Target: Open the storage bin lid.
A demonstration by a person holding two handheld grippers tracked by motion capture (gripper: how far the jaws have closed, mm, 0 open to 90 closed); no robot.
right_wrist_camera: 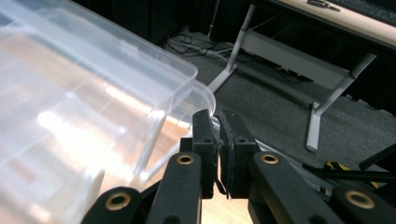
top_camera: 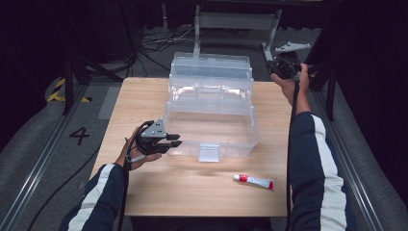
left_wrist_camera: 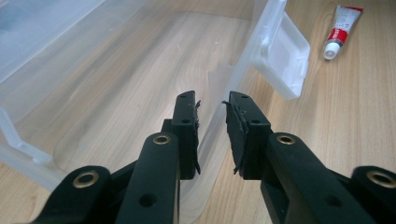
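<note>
**Open clear box held at two points, tube waiting on the table**

On the wooden table [top_camera: 144, 192] stands a clear plastic box [top_camera: 211, 130] with its lid [top_camera: 211, 72] thrown back toward the far side. The left gripper [top_camera: 174, 140] sits at the box's near left corner. In the left gripper view its jaws straddle the front wall [left_wrist_camera: 212, 135], one inside the box and one outside, with a gap showing on each side, so the pads are not pressing. That stance suits steadying the box. Along the same wall the front latch [left_wrist_camera: 282, 60] hangs loose.

The right gripper [top_camera: 279, 65] is up at the far right, beside the corner of the lid. Its jaws stand pressed almost together in the right gripper view, and the lid's rim [right_wrist_camera: 205, 100] runs just behind the tips. Whether a thin edge is pinched there cannot be told, since the clear plastic gives little outline. The likely purpose is to handle the lid.

A small white and red tube [top_camera: 254, 181] lies near the right front of the table, apart from the box, probably meant to go inside.

The right gripper's tips are dark and small in the high view. The tube's print is unreadable.
</note>
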